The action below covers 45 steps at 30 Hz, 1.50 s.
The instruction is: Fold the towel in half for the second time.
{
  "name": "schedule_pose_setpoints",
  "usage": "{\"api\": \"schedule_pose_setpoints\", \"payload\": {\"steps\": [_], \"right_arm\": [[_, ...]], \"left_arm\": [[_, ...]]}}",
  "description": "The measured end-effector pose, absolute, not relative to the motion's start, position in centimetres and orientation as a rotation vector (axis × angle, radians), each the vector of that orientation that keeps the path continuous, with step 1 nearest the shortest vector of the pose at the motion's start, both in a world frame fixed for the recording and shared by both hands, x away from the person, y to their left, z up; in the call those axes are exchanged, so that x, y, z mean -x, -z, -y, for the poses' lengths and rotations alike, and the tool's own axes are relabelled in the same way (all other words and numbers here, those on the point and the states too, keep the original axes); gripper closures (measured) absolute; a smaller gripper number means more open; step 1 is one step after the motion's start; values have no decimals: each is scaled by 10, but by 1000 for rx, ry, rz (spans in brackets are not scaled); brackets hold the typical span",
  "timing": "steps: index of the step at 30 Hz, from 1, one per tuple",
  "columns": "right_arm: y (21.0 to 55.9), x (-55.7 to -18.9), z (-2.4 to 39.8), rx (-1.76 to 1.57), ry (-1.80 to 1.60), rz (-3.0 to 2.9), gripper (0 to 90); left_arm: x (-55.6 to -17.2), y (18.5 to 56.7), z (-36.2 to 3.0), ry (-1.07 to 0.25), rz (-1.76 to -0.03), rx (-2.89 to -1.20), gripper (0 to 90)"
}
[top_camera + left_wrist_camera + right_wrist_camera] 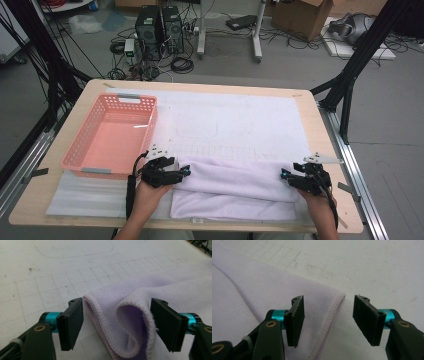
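A pale lilac towel (235, 187) lies folded in a long band on the white gridded mat (235, 125) near the table's front edge. My left gripper (186, 171) is at the towel's left end. In the left gripper view its jaws (117, 325) stand wide apart around a loose, curled fold of the towel (125, 322), and the pads do not squeeze it. My right gripper (284, 175) is at the towel's right end. There its jaws (328, 320) are open over the towel's hemmed corner (332, 307), which lies flat on the mat.
A pink plastic basket (82, 145) with nothing in it stands on the left of the table, just beyond my left hand. The wooden table's front edge (200, 225) runs close below the towel. Black frame posts, cables and boxes stand on the floor beyond the table.
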State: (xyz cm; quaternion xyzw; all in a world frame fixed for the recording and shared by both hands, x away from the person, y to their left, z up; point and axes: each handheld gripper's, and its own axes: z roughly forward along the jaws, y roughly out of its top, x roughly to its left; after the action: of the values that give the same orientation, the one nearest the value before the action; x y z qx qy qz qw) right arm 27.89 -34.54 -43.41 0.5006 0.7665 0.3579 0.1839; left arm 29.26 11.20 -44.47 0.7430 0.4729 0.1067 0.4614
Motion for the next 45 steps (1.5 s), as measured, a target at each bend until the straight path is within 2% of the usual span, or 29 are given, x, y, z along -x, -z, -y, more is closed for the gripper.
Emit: {"api": "schedule_pose_setpoints", "payload": {"steps": [3,5,6,8,9,10,13,22,33,35,39,40,45], "right_arm": [[442,-288,344,-1450,-987,-2221,421],[442,-287,346,-1434,-1006,-2226,487],[442,-286,346,-1431,-1019,-2230,546],[444,-285,349,-1441,-1120,-2261,783],[445,-284,349,-1457,-1142,-2256,796],[446,-284,350,-1458,-1156,-2250,810],[446,-280,352,-1394,-1186,-2204,827],[429,-306,361,-1393,-1217,-2067,827],[428,-358,363,-1481,-1114,-2054,824],[431,-362,361,-1486,-1105,-2047,805],[432,-358,362,-1516,-1064,-2007,597],[429,-354,364,-1515,-1081,-1986,597],[418,-325,372,-1435,-1105,-1969,638]], "left_arm": [[-295,451,-109,-240,-1184,-1853,267],[-294,451,-109,-246,-1182,-1860,275],[-293,451,-109,-250,-1172,-1863,308],[-292,452,-109,-222,-1146,-1867,464],[-291,454,-109,-158,-1125,-1859,595],[-290,454,-108,-166,-1132,-1846,697],[-289,451,-109,-208,-1126,-1828,770],[-318,432,-96,-366,-1096,-1756,774],[-368,442,-80,-395,-1174,-1754,767],[-369,445,-80,-370,-1204,-1765,727],[-360,438,-84,-383,-1180,-1781,556],[-357,435,-85,-393,-1166,-1778,531],[-338,430,-89,-376,-1103,-1740,545]]}}
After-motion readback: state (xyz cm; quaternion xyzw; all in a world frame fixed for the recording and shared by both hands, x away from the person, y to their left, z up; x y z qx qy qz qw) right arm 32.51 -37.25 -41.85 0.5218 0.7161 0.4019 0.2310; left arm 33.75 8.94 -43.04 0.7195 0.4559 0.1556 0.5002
